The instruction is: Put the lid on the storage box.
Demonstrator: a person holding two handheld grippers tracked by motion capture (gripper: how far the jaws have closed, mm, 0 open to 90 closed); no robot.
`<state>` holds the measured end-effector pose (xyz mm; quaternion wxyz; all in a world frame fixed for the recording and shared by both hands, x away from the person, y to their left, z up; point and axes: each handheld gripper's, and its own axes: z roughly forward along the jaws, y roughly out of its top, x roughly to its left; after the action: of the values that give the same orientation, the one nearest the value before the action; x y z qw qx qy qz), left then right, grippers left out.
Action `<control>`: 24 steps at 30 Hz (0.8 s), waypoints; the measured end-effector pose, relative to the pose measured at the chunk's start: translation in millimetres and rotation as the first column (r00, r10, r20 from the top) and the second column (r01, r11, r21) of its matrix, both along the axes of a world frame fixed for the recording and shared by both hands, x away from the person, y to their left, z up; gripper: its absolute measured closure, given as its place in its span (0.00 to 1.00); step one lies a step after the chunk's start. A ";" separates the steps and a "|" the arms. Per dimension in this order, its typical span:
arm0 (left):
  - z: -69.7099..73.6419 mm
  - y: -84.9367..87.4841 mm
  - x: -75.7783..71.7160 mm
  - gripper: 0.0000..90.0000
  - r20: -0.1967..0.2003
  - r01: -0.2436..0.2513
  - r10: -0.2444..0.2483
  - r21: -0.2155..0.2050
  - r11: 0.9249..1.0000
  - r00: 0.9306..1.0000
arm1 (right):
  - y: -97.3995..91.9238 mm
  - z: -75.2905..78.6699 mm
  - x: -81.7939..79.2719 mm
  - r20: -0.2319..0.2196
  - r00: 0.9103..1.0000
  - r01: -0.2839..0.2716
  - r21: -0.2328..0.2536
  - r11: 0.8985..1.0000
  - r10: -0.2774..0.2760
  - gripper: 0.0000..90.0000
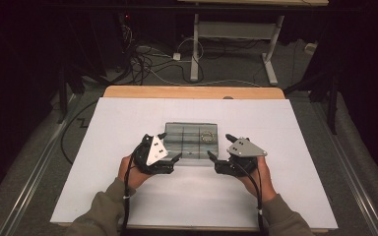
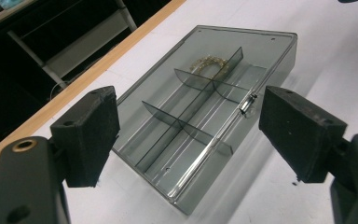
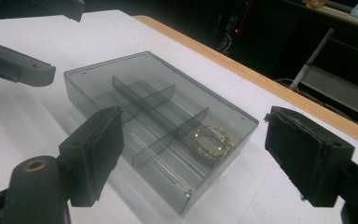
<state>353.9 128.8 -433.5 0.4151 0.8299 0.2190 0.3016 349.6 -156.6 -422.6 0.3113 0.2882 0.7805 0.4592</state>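
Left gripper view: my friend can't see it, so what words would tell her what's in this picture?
A smoky clear plastic box with dividers lies shut on a white table, framed by the left gripper with its two black fingers wide apart. A gold bracelet sits in one far compartment, and a small metal clasp holds the lid.

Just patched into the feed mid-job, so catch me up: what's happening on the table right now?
A person holds a claw in each hand, both close to the near edge of a smoky clear compartment box on the white table. The left claw and the right claw are open and touch nothing. The lid is shut, with its small clasp closed. A gold bracelet lies in one far corner compartment.
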 end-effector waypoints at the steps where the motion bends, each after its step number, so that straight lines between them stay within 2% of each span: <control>1: 0.2 0.3 -0.9 0.21 0.001 0.002 -0.002 0.002 1.000 1.000 | -0.4 0.2 -0.8 0.003 1.000 -0.006 -0.007 1.000 0.006 0.22; 10: 0.7 0.2 -11.9 0.21 0.034 0.025 -0.026 0.014 1.000 0.999 | 1.5 -1.0 -9.6 0.010 1.000 -0.011 -0.061 0.998 0.012 0.23; 24: 0.4 0.2 -25.3 0.21 0.048 0.056 -0.057 0.031 0.998 0.997 | 1.3 2.4 -24.4 0.038 0.999 -0.034 -0.065 0.997 0.036 0.23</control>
<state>328.5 129.0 -433.1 0.4163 0.8342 0.1807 0.3135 325.2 -155.2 -420.1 0.3275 0.2553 0.7935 0.4449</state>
